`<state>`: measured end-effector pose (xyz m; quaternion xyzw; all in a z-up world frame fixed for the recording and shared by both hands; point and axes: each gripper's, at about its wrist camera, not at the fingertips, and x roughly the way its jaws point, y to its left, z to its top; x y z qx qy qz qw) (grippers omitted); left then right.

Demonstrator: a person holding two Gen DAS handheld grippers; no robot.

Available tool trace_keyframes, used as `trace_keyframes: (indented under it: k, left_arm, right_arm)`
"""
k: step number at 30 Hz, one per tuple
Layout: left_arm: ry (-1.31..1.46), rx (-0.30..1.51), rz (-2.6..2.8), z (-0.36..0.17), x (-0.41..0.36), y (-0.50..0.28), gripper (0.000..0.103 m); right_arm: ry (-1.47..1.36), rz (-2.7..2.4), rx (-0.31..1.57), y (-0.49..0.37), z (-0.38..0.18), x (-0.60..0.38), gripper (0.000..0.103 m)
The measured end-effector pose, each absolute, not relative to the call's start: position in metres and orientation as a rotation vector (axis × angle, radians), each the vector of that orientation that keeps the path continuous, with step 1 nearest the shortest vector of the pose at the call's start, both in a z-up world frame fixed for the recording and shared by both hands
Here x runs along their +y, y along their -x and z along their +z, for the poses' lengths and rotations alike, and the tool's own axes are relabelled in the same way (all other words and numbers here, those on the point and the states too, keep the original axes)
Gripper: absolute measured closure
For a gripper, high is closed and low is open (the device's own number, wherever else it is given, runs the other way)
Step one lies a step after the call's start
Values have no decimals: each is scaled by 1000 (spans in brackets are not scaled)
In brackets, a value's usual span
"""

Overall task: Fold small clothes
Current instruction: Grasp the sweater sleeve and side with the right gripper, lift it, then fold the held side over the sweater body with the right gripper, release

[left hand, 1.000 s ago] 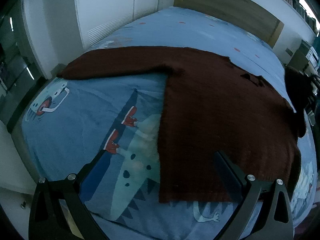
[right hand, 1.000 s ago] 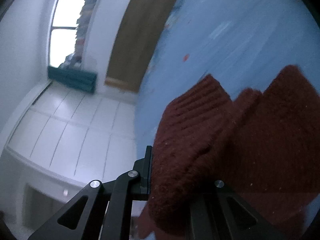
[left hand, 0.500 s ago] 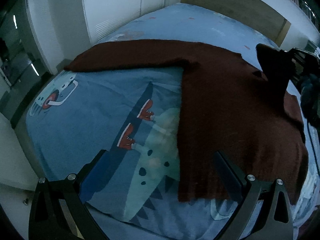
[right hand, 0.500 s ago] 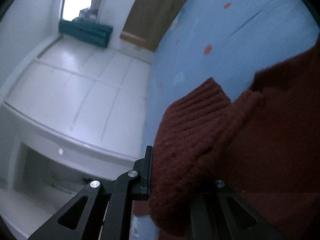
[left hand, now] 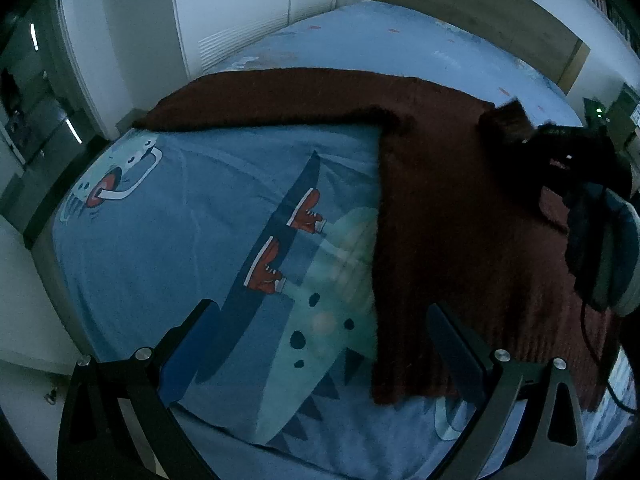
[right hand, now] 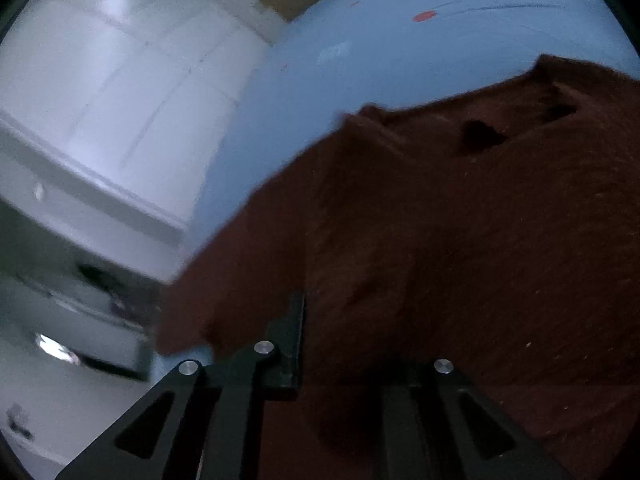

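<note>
A dark red knitted sweater (left hand: 452,208) lies flat on the blue patterned bedsheet (left hand: 208,224), one sleeve stretched out to the left. My left gripper (left hand: 320,344) is open and empty, hovering near the sweater's bottom hem. My right gripper (right hand: 340,344) is shut on the sweater's other sleeve (right hand: 360,264) and holds it over the sweater body. From the left wrist view the right gripper (left hand: 568,152) shows at the right edge with the sleeve cuff (left hand: 508,120) in it, above the sweater's upper right.
The bed's left edge (left hand: 52,216) drops to the floor. White wardrobe doors (left hand: 240,4) stand behind the bed. A wooden headboard (left hand: 480,12) is at the far end. A person's sleeve (left hand: 604,248) shows at the right edge.
My right gripper has carried the sleeve leftward over the sweater body. The left gripper's view has shifted slightly left; it stays open.
</note>
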<state>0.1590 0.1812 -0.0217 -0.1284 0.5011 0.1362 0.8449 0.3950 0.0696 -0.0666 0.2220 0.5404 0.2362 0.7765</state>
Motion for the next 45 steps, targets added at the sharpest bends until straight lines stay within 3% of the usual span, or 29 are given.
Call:
trace_keyframes:
  k: [4, 13, 24, 32, 35, 45]
  left_arm:
    - [271, 1059, 288, -23, 181, -159, 2]
    - [277, 1059, 297, -25, 184, -156, 2]
    - [282, 1025, 309, -19, 186, -157, 2]
    - [302, 1048, 297, -24, 187, -157, 2]
    - [303, 1037, 305, -22, 187, -156, 2]
    - [301, 994, 324, -14, 183, -156, 2]
  right_arm:
    - [-344, 532, 1174, -387, -69, 90, 73]
    - [-124, 578, 1149, -373, -61, 128, 60]
    - [-188, 559, 1053, -363, -31, 108, 53]
    - [-73, 425, 1100, -359, -61, 112, 51]
    - [-68, 436, 1092, -350, -62, 123, 42]
    - [-69, 502, 1070, -341, -45, 111, 42]
